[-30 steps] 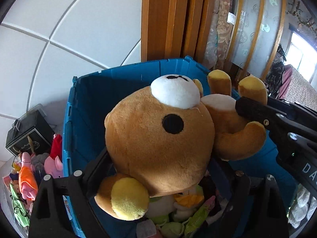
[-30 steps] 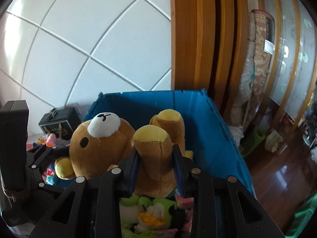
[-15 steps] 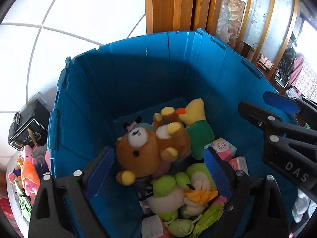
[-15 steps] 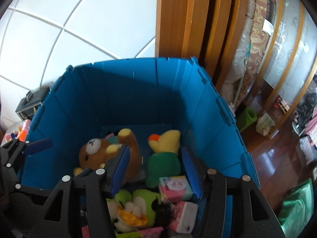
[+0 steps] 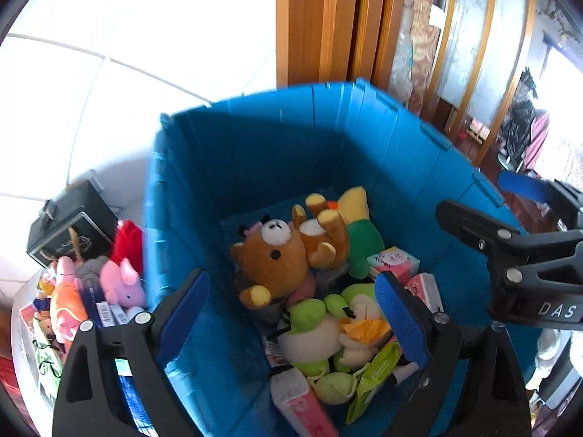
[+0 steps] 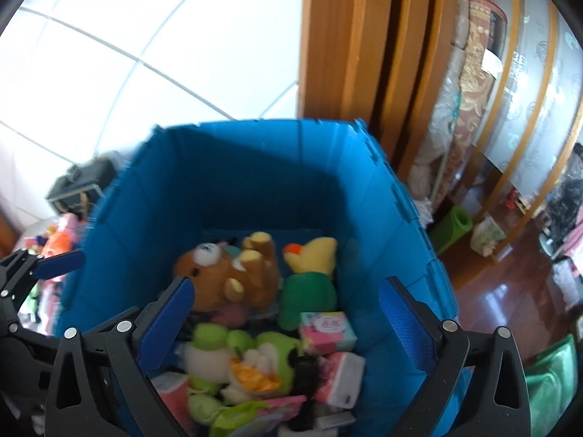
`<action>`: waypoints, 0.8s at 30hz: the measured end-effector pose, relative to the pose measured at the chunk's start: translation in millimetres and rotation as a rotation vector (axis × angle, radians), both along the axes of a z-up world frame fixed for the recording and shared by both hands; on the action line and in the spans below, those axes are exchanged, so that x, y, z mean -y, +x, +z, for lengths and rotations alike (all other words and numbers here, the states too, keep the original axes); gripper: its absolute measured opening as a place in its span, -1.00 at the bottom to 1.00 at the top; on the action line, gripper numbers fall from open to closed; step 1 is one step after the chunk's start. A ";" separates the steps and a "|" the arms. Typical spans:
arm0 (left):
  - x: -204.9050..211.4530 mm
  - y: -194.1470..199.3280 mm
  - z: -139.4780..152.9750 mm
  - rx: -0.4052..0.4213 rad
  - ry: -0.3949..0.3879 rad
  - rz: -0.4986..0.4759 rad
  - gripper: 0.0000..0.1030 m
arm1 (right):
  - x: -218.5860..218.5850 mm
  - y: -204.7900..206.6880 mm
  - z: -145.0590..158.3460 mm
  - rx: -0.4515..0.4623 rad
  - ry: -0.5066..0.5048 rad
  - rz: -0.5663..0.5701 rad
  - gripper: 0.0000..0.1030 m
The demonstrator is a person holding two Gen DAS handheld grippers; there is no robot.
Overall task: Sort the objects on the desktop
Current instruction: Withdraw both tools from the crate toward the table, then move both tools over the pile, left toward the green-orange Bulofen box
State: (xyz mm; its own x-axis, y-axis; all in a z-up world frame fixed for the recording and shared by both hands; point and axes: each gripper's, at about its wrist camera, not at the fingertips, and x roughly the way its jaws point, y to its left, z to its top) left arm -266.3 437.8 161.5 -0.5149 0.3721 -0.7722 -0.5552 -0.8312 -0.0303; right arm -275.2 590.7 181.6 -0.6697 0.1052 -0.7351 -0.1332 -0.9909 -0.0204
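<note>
A brown teddy bear (image 5: 280, 255) lies on its back inside the deep blue bin (image 5: 277, 145), on other toys; it also shows in the right wrist view (image 6: 226, 273). My left gripper (image 5: 291, 313) is open and empty above the bin's near side. My right gripper (image 6: 288, 317) is open and empty above the bin (image 6: 255, 167). In the left wrist view the right gripper (image 5: 510, 218) shows at the right. A green and yellow plush (image 5: 360, 229), a green frog plush (image 5: 328, 327) and pink tissue packs (image 6: 328, 331) fill the bin floor.
A pile of small toys, with a pink pig (image 5: 120, 284), lies left of the bin beside a black box (image 5: 69, 225). A white tiled wall and wooden door frame (image 5: 320, 22) stand behind. Wooden floor (image 6: 510, 291) lies to the right.
One second ago both grippers held the bear above the bin. Both opened, the bear dropped into the bin, and both grippers have pulled up and back.
</note>
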 end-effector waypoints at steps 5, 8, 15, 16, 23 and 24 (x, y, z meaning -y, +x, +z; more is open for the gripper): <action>36.2 29.2 24.5 -0.093 0.056 0.000 0.81 | 27.3 30.9 18.7 -0.091 -0.018 0.018 1.00; 60.8 46.1 31.6 -0.157 0.087 0.001 0.81 | 50.8 50.2 28.3 -0.145 0.001 0.030 1.00; 133.4 75.8 29.2 -0.246 0.147 0.073 0.81 | 109.4 92.6 40.0 -0.292 0.062 0.012 1.00; 145.3 78.6 27.3 -0.252 0.159 0.087 0.81 | 120.7 98.6 40.8 -0.311 0.077 0.010 1.00; 238.9 90.2 7.0 -0.308 0.196 0.220 0.85 | 201.8 122.6 29.9 -0.387 0.147 0.047 1.00; 253.6 91.6 4.5 -0.319 0.198 0.238 0.86 | 212.6 123.8 27.3 -0.390 0.146 0.053 1.00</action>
State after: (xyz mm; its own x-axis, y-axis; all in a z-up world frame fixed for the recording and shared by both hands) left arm -174.7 184.2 166.1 -0.8051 0.3392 -0.4866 -0.3567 -0.9323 -0.0597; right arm -151.3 378.1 209.0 -0.9021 0.1477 -0.4055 -0.1081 -0.9870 -0.1191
